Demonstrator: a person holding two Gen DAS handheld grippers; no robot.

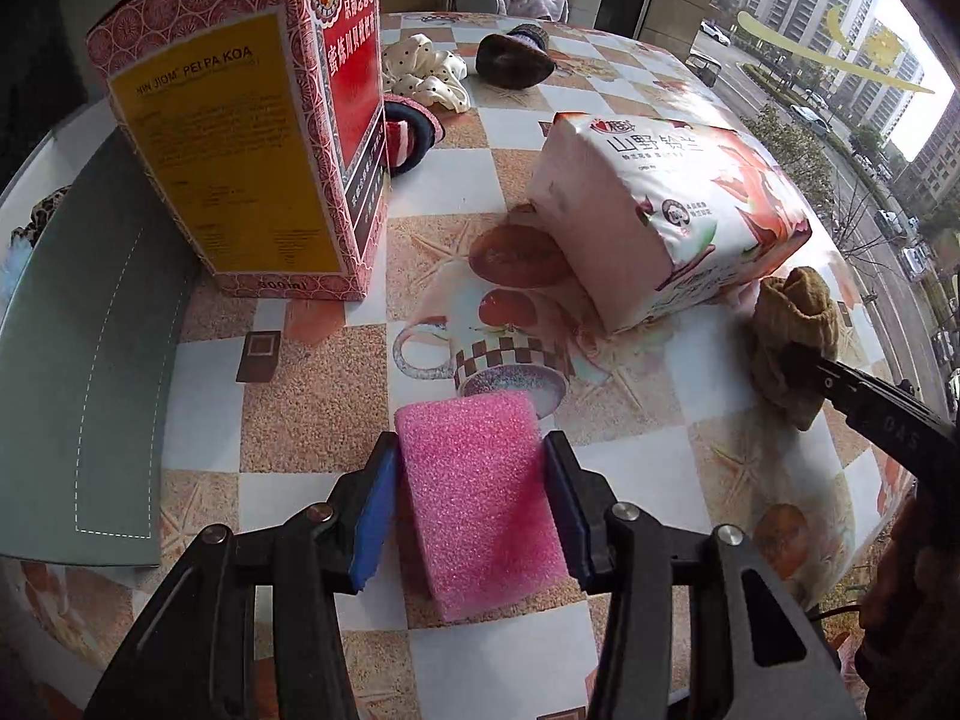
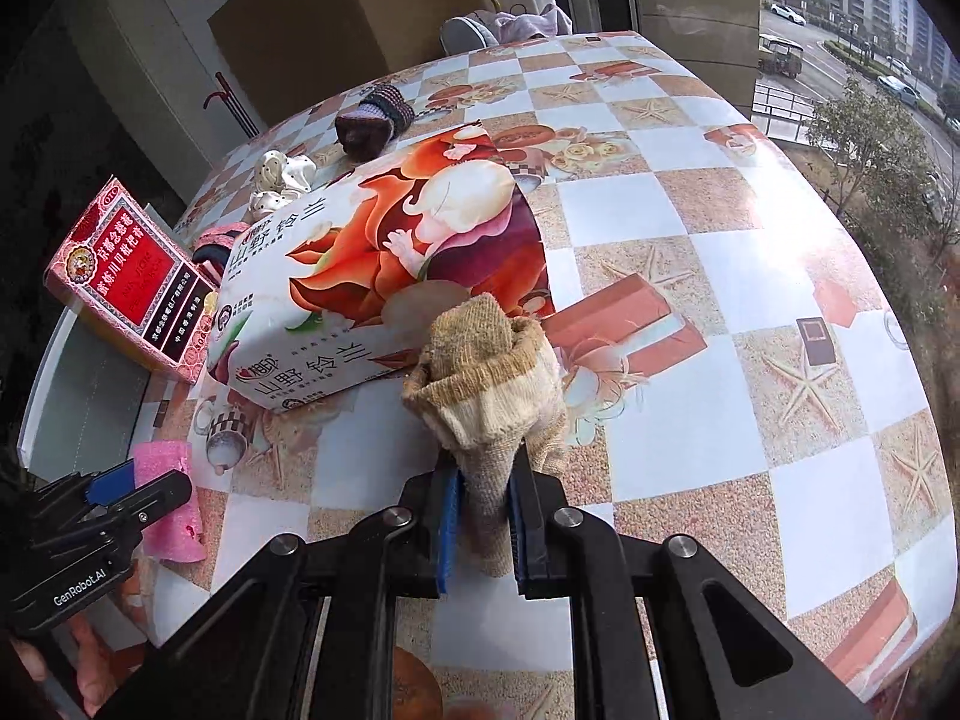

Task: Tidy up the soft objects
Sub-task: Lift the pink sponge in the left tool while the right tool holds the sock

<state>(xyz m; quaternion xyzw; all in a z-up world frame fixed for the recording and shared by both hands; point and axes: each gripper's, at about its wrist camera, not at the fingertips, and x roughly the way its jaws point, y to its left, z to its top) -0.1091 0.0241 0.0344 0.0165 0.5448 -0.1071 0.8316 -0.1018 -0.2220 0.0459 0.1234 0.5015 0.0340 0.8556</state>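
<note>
In the left wrist view, a grey mat (image 1: 90,372) is lying along the left edge of the frame. Just right of it, in the upper left, a tall red and yellow box (image 1: 240,138) is standing up on the table (image 1: 648,480).

In the bottom middle, the left claw (image 1: 471,510) is sitting around a pink sponge (image 1: 474,498). The sponge is lying flat on the table, right between the two blue pads (image 1: 375,516). Its long side is pointing straight away from the claw, up the frame. The jaws are about as wide as the sponge and are hugging both long sides. I think the claw is gripping it, but the sponge is not looking squashed, so the hold may be light.

Further right, in the middle right of the frame, a pack of tissues (image 1: 672,216) is lying on its side.

In the right wrist view, the right claw (image 2: 485,516) is at the bottom middle, squeezing a rolled tan sock (image 2: 489,378). The jaws are nearly closed on the thin lower end. The fat end is sticking straight up the frame and is just beside the tissue pack.

Each claw has its own soft thing, so the nearer one is plain. Where they are going next, I cannot tell.

More soft things are waiting at the top middle of the left view: a spotted cloth (image 1: 429,72) and a dark rolled sock (image 1: 516,57).
</note>
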